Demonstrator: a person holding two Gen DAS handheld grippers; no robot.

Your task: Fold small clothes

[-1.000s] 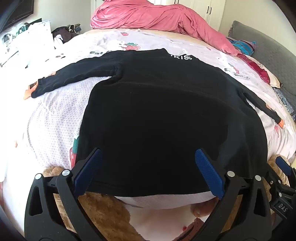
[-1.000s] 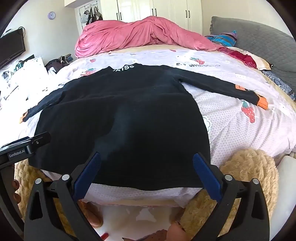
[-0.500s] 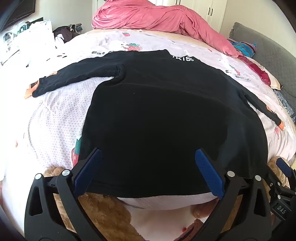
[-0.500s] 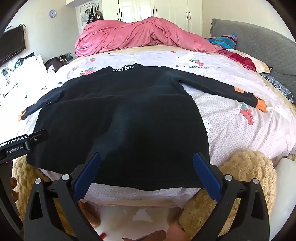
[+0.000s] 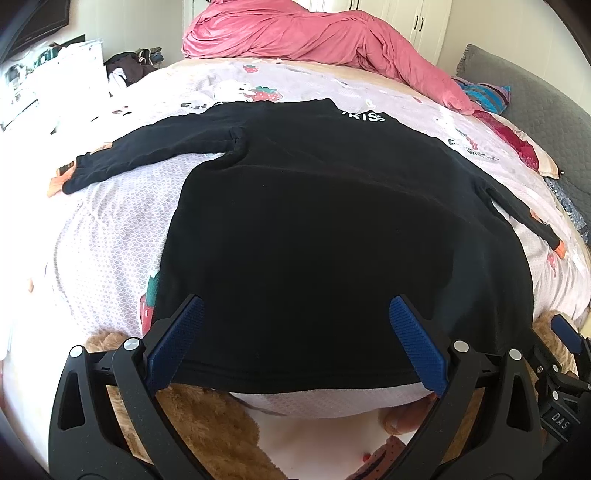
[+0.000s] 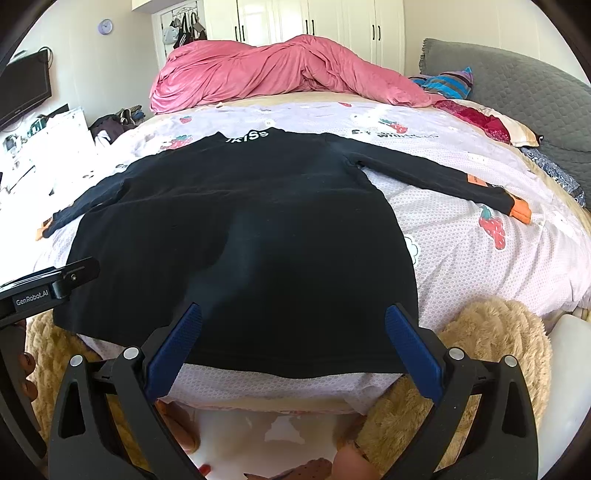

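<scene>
Both claws wide open, empty, above shirt [image 5: 332,229] hem.

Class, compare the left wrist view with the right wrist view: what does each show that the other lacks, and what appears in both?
Only the left wrist view shows the left gripper head-on, jaws open. Only the right wrist view shows the wall clock, the white wardrobe doors in full and the right gripper head-on, jaws open. Both show the black long-sleeved top spread flat on the strawberry-print sheet, and the pink duvet behind.
</scene>
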